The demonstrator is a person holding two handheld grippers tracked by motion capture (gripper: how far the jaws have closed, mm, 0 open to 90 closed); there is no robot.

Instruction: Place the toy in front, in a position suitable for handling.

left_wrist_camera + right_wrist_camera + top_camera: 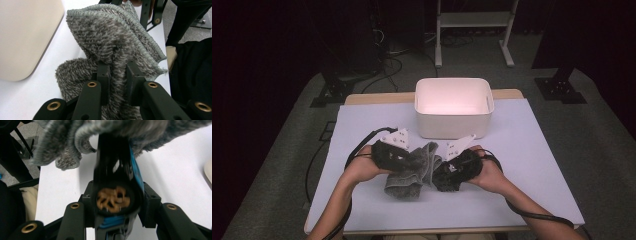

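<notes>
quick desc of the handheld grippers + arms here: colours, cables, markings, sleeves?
Both the left gripper and right gripper are black, each topped by a grey three-cornered plate with small holes. The linkage arms have brass-coloured rivets. A black cable trails from each. Forearms are bare, with no sleeves visible.

You had a white bin (453, 107) standing open at the far middle of the pale surface (532, 165), near its back edge. Beyond the surface, a white metal frame (473, 22) stood on the grey floor (277, 150), with black cables (384, 65) trailing to its left.
</notes>
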